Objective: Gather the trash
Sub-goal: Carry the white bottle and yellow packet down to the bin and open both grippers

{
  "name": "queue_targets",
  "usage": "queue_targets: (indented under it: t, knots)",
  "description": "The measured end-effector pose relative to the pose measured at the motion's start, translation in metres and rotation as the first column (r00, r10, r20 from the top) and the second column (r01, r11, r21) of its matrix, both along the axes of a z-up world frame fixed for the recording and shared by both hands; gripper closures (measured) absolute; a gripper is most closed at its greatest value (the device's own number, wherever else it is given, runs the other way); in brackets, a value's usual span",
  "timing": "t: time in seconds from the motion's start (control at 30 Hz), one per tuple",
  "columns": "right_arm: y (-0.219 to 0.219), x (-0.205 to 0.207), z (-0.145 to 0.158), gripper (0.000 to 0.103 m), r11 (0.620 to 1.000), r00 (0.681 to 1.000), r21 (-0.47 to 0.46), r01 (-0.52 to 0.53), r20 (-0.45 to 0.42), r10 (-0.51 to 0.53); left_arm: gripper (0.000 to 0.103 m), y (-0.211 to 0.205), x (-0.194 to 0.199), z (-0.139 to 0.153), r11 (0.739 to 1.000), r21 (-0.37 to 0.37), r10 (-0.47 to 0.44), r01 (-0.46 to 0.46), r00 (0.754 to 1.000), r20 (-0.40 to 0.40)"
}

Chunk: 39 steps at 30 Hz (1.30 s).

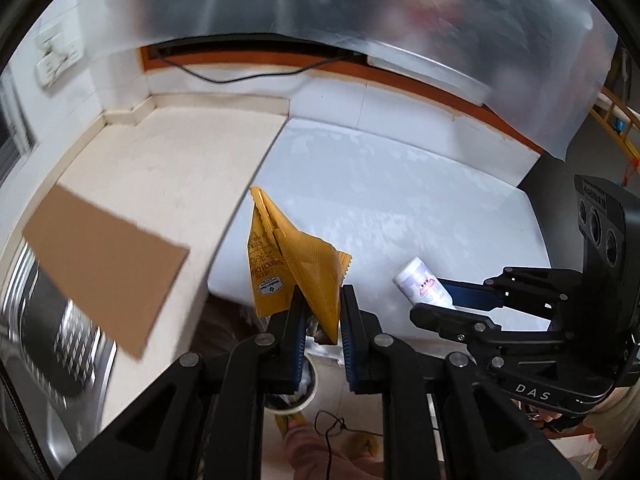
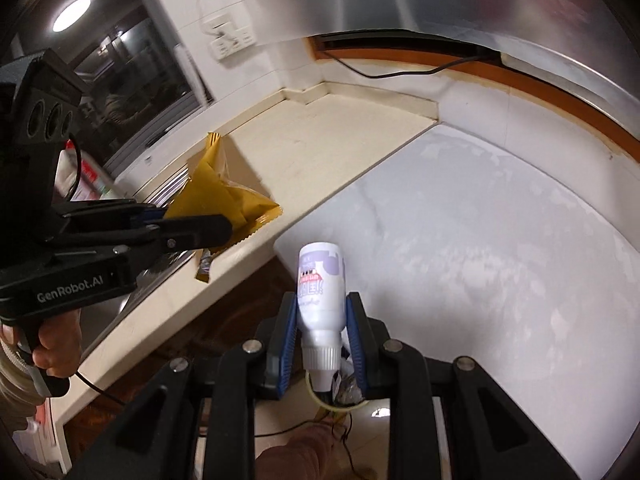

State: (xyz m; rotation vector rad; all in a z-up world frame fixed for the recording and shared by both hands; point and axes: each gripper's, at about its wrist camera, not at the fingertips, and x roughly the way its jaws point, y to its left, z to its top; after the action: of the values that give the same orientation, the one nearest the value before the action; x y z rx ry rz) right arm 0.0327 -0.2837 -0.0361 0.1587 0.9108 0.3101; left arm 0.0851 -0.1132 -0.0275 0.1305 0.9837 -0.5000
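Legible markings: the yellow snack wrapper (image 1: 294,276) carries upside-down print reading "CHEESE" and part of "SANDWICH CRACKERS" beside a small blue-and-white logo. The right gripper (image 1: 460,300) housing shows "DAS" at lower right of the left wrist view. The left gripper (image 2: 224,228) housing reads "GenRobot.AI" at the left edge of the right wrist view. The small white bottle (image 2: 322,288) has a lilac and red label; its characters cannot be read.

Left gripper (image 1: 322,312): jaws nearly together, clamped on the lower corner of the wrapper. The wrapper stands upward from the jaws at frame centre, held in the air in front of the cream surface (image 1: 160,168) and the white surface (image 1: 400,200).

Right gripper (image 2: 324,320): jaws narrowly apart, clamped on the bottle. The bottle is inverted, ribbed cap (image 2: 320,356) toward the camera, base pointing away, its body between the blue pads at lower centre of the frame.

A brown cardboard piece (image 1: 108,268) appears at the left of the left wrist view, blurred. A round bin opening (image 2: 340,396) with trash inside shows below the right jaws, on the floor.
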Motion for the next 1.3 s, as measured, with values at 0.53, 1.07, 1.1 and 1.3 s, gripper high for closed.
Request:
queue_targets:
  t: [0.53, 1.07, 1.1, 1.3]
  knots:
    - [0.042, -0.035, -0.079, 0.079, 0.998, 0.992, -0.015, -0.053, -0.111, 0.051, 0.089, 0.037, -0.075, -0.082, 0.993, 0.066, 0.099, -0.096, 0.994, -0.049]
    - [0.063, 0.037, -0.333, 0.078, 0.998, 0.954, -0.054, -0.023, -0.301, 0.006, 0.089, 0.044, -0.009, -0.349, 0.975, 0.172, 0.177, -0.143, 0.964, -0.198]
    - [0.066, 0.042, -0.353, 0.078, 0.998, 0.951, -0.062, -0.031, -0.31, 0.01, 0.088, 0.046, -0.003, -0.371, 0.972, 0.185, 0.186, -0.148, 0.96, -0.21]
    - [0.081, 0.066, -0.439, 0.077, 0.993, 0.94, -0.1, -0.064, -0.34, 0.027, 0.052, 0.055, 0.015, -0.46, 0.95, 0.257, 0.242, -0.176, 0.937, -0.253]
